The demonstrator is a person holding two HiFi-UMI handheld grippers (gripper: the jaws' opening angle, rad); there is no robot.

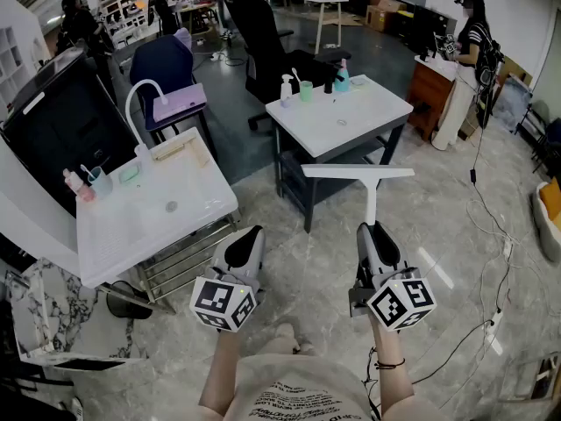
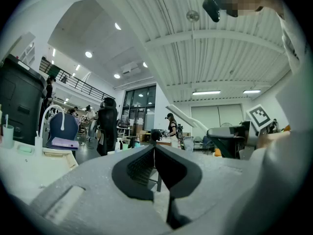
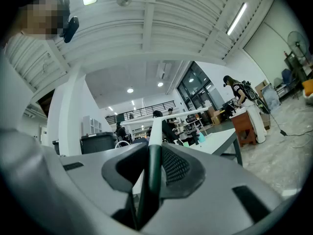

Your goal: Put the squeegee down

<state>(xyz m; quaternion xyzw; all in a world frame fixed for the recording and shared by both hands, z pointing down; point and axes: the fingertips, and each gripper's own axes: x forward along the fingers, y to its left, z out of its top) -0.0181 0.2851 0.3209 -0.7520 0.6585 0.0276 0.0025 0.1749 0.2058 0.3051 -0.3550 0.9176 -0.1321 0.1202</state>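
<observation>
Squeegee (image 1: 370, 191): one is counted, with two grippers and two white tables (image 1: 131, 226). At the left, the left gripper (image 1: 248, 235) is seen clenched on nothing. The squeegee is white and T-shaped, with a dark handle end. It is clamped in the right gripper (image 1: 375, 228), and its blade is held crosswise beyond the jaws, over the floor near the far table (image 1: 351, 121).
</observation>
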